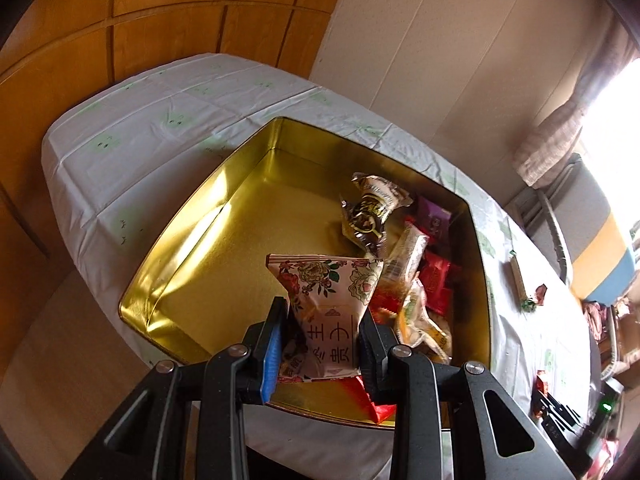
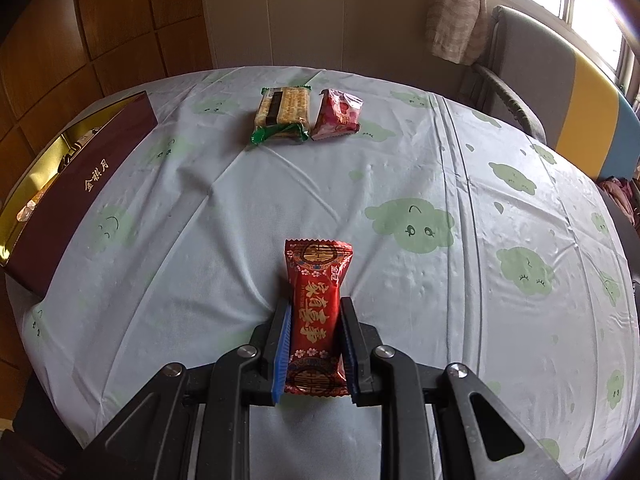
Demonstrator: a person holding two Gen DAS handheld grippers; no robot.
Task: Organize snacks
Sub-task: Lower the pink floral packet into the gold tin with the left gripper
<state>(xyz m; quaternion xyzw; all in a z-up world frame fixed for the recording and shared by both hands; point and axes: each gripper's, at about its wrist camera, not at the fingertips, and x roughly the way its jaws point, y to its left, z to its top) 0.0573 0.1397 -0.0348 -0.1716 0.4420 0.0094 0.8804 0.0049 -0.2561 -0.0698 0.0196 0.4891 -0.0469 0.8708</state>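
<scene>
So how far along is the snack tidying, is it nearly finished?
Well along. Several packets already lie piled in the gold tin. In hand: the left gripper holds a floral packet over the tin, and the right gripper grips a red candy. Left on the tablecloth: a cracker pack and a pink packet.

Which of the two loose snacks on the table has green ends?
The cracker pack, left of the pink packet, has green ends; the other is pink all over.

"金祺月" on maroon box (image 2: 80, 184)
</scene>
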